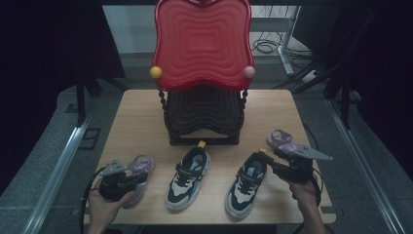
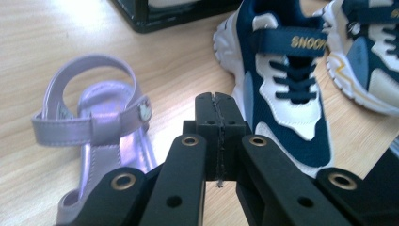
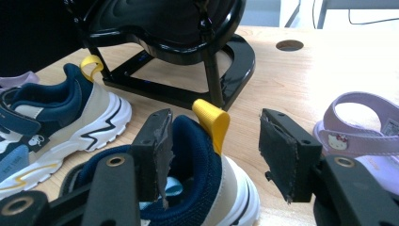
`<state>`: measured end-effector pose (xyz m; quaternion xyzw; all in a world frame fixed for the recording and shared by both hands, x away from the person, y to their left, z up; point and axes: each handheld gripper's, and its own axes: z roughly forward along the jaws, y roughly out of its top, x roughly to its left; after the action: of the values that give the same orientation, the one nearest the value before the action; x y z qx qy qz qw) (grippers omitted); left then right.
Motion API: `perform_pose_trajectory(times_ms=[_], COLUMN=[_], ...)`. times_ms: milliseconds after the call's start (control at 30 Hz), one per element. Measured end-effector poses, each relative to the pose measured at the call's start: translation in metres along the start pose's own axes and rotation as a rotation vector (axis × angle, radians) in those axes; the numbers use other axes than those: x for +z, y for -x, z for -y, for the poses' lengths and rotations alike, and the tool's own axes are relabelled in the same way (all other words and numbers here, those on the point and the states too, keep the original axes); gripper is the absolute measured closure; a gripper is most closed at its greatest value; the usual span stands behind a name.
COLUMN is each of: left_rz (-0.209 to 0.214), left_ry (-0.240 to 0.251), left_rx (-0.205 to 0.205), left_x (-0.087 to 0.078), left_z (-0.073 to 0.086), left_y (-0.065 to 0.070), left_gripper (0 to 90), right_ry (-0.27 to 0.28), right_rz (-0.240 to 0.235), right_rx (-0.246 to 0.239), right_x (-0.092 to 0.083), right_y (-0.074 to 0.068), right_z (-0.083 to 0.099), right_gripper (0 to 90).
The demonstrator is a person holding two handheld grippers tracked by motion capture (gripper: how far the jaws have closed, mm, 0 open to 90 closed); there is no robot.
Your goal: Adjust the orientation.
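Between open right tongs (image 3: pixel 214 155): padded navy sneaker heel (image 3: pixel 197 155), yellow loop (image 3: pixel 212 121).

Two sneakers are sitting side by side at the middle of the bench (image 1: pixel 141 117), the left sneaker (image 1: pixel 188 177) and the right sneaker (image 1: pixel 247 184). The tiered rack (image 1: pixel 203 73) is standing behind them. One sandal (image 1: pixel 139 173) is lying left of the pair, another sandal (image 1: pixel 281 140) lying right of it, slightly farther back.

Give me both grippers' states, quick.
Left gripper: shut, empty, beside the purple sandal.
Right gripper: open, jaws astride the heel of the right-hand sneaker, not gripping.
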<state>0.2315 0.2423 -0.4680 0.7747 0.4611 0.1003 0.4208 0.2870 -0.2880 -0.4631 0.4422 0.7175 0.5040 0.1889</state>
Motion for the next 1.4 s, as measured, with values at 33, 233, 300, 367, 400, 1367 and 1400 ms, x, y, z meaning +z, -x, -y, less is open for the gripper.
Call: perform_pose_trajectory(times_ms=[33, 233, 300, 367, 400, 1367, 1400], left_rz=[-0.006, -0.01, -0.009, -0.009, -0.009, -0.065, -0.065], left_ry=[-0.017, -0.073, -0.083, -0.104, -0.104, -0.222, -0.222], left_rx=[0.004, 0.018, 0.02, 0.013, 0.013, -0.008, -0.008], left_x=[0.001, 0.005, 0.007, 0.011, 0.011, 0.013, 0.013], left_z=[0.001, 0.009, 0.011, 0.018, 0.018, 0.051, 0.051], left_y=[-0.001, 0.0, 0.001, 0.001, 0.001, -0.007, -0.007], left_gripper=[90.0, 90.0, 90.0, 90.0, 90.0, 90.0, 90.0], right_ry=[-0.002, -0.003, -0.008, -0.017, -0.018, -0.05, -0.051], right_rz=[0.004, 0.02, 0.02, 0.024, 0.023, 0.052, 0.053], right_rx=[0.001, -0.001, -0.003, -0.013, -0.014, -0.035, -0.035], right_x=[0.0, 0.001, 0.002, 0.004, 0.004, 0.007, 0.008], right_y=[0.0, 0.0, 0.0, -0.001, -0.001, -0.003, -0.004], right_z=[0.0, 0.001, 0.002, 0.003, 0.003, 0.006, 0.006], right_gripper=[45.6, 45.5, 45.5, 45.5, 45.5, 45.4, 45.3])
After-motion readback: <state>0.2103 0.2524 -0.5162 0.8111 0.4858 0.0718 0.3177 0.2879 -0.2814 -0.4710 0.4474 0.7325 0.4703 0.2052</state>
